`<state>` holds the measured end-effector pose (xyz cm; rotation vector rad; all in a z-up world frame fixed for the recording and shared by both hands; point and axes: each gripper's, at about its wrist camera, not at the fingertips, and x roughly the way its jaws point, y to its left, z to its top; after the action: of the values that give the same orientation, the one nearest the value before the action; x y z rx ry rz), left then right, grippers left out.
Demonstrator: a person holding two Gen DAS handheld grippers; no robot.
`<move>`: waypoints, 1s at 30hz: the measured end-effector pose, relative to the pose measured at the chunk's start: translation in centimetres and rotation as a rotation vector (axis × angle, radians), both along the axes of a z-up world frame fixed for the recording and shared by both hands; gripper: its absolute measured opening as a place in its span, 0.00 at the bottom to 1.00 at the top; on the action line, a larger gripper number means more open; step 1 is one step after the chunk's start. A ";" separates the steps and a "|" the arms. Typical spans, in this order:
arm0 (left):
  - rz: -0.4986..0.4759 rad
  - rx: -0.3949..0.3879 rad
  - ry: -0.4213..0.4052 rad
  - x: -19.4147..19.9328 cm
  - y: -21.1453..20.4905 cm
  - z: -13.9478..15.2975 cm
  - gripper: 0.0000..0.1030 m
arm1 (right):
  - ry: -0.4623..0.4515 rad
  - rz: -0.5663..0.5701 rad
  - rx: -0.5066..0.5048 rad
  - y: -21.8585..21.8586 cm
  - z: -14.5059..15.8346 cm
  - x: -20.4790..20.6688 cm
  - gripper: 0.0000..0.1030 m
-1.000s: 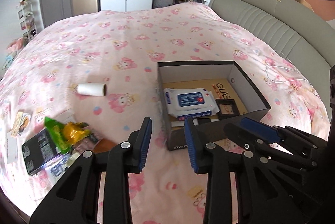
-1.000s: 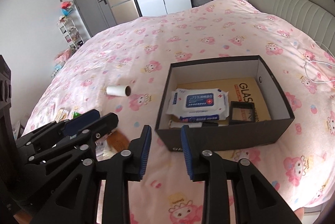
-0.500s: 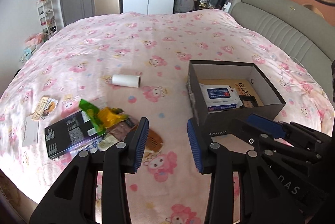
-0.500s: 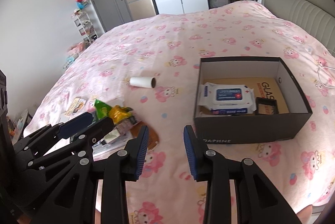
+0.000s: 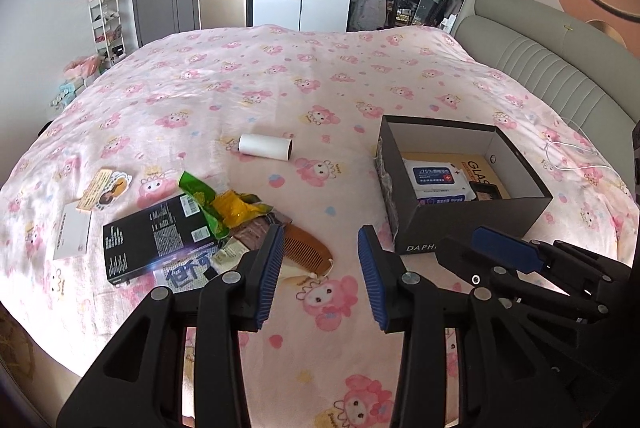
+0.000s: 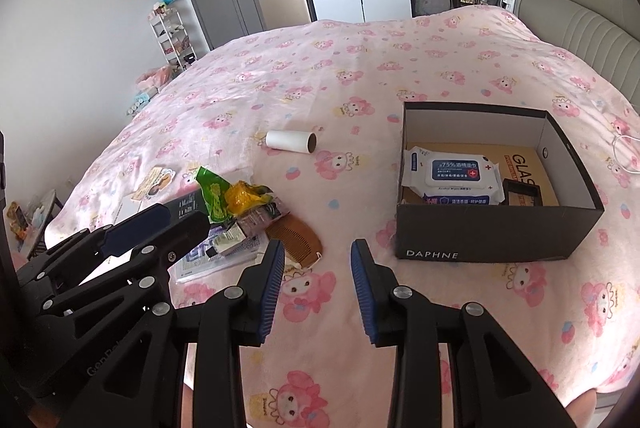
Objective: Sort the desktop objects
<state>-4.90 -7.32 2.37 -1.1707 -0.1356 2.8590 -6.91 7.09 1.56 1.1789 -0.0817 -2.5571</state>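
Both the left hand-held gripper and the right hand-held gripper are being held wide and empty above the bed. A comb, packets and a white roll are lying scattered left of the black box, where a wipes pack is being kept.

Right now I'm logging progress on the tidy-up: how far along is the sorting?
Done: the white wet-wipes pack lies inside the black cardboard shoebox. In hand: nothing; the left gripper and right gripper are open and empty. Left: the white paper roll, wooden comb, green-yellow snack wrapper and black flat box remain on the pink bedspread.
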 end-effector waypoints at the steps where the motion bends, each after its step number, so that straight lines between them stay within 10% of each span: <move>1: 0.002 0.001 -0.003 0.0 -0.1 -0.1 0.37 | -0.002 0.001 0.000 -0.1 -0.1 0.0 0.30; 30: 0.105 0.041 -0.135 -6.8 -6.5 -7.1 0.38 | -0.064 0.056 0.063 -5.1 -4.8 -7.0 0.30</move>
<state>-11.69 -13.85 -4.73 -1.3890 -0.2670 2.8484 -13.88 1.98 -3.21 1.2681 0.0165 -2.4905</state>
